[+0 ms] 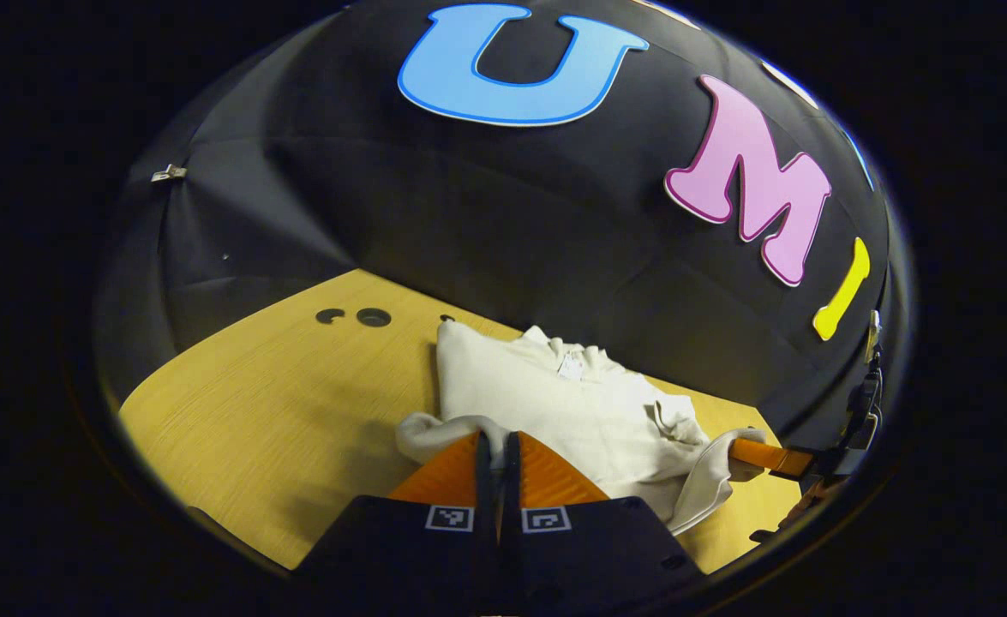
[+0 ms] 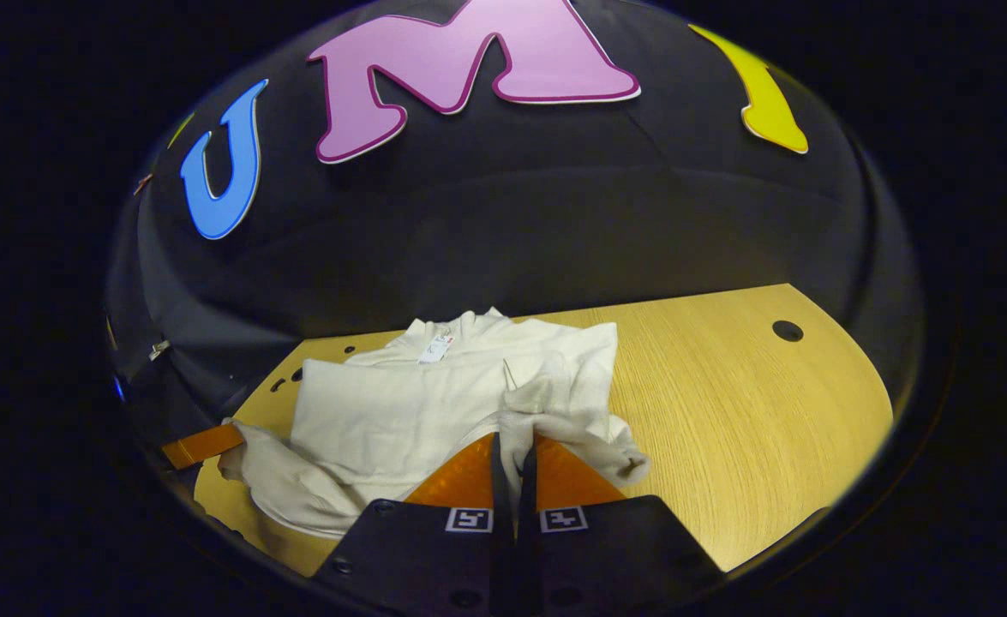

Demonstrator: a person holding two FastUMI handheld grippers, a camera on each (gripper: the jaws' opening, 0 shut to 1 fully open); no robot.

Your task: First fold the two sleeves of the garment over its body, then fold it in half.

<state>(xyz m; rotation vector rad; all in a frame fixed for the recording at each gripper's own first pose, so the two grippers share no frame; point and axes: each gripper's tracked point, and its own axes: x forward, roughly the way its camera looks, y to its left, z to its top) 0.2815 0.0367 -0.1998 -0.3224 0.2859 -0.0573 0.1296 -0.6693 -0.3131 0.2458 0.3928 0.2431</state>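
The cream garment (image 2: 400, 411) lies on the worktop (image 2: 726, 411), sleeves already over its body, so the fold in half is in hand. The left tool (image 1: 496, 441) pinches one near corner, the right tool (image 2: 513, 446) the other. Lift both corners evenly, carry them toward the collar (image 2: 456, 330) and lay the hem down flat.

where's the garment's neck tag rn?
The neck tag sits at the garment's collar on the far edge, toward the booth wall; the left gripper view shows it there too.
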